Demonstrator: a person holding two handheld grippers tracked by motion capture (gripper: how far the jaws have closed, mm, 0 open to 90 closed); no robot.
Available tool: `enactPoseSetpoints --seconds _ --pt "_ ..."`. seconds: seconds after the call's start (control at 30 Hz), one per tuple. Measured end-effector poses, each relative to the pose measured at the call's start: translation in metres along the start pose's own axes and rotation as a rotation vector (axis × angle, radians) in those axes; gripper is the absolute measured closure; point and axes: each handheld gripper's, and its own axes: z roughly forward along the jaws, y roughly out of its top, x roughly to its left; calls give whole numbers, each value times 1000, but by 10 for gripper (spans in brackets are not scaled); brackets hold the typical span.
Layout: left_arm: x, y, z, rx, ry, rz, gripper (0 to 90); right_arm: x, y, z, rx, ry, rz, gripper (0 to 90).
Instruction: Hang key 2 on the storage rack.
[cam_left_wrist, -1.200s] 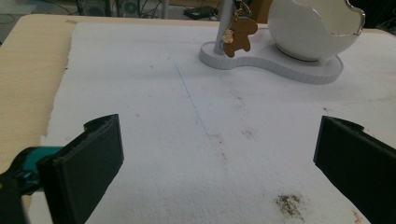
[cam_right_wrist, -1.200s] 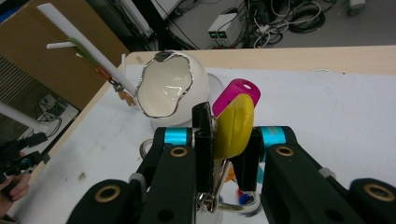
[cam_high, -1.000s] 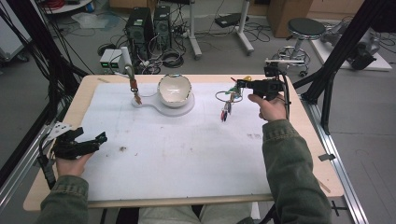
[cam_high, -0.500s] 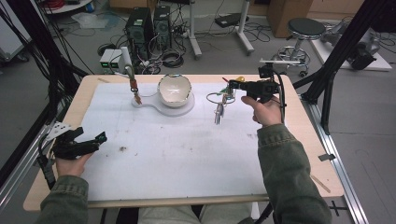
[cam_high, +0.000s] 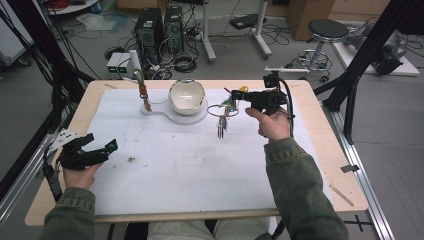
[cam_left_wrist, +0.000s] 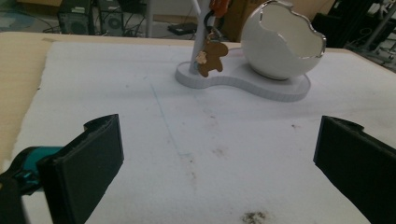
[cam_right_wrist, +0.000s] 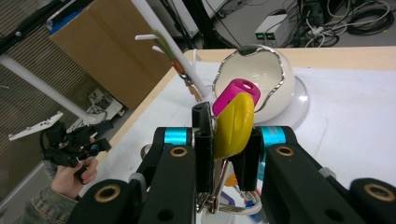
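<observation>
right gripper (cam_high: 234, 100) clamped on a bunch of keys (cam_high: 222, 116) with yellow and pink tags, held above the white mat (cam_high: 200, 165) just beside the egg-shaped white bowl (cam_high: 187, 96); keys dangle below the jaws. left gripper (cam_high: 100, 145), jaws wide apart and holding nothing, rests at the mat's left edge.

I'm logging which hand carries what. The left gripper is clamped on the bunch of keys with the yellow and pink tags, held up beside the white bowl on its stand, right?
Not quite: the right gripper is clamped on the bunch of keys, as the right gripper view shows. The left gripper sits open with nothing between its jaws. The keys do hang beside the white bowl.
</observation>
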Motion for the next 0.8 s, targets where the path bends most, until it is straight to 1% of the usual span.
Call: enactPoseSetpoints --seconds 0.1,0.2,0.3,0.4,0.5,0.57,0.6,0.7,0.8 --pt "-6 5 1 -15 -21 10 20 4 -2 5 10 16 -4 812" --pt "-13 9 3 -32 -61 -18 20 9 -3 10 14 29 -6 813" --pt "-21 13 5 -37 -86 -7 20 13 -4 14 17 38 -12 812" --pt "-29 16 8 -38 -112 0 20 17 -4 19 21 50 -6 813" --pt "-37 19 11 -43 -137 -1 20 20 -5 24 26 63 -7 813" --pt "-40 22 13 -48 -168 -37 20 23 -5 27 34 70 -5 813" --pt "-43 23 14 -56 -179 -54 20 24 -5 29 34 73 -14 813" --pt "-49 28 16 -67 -188 -39 21 28 -5 33 34 80 -20 813" --pt "-53 32 19 -80 -201 -33 20 33 -4 37 37 91 -27 812"
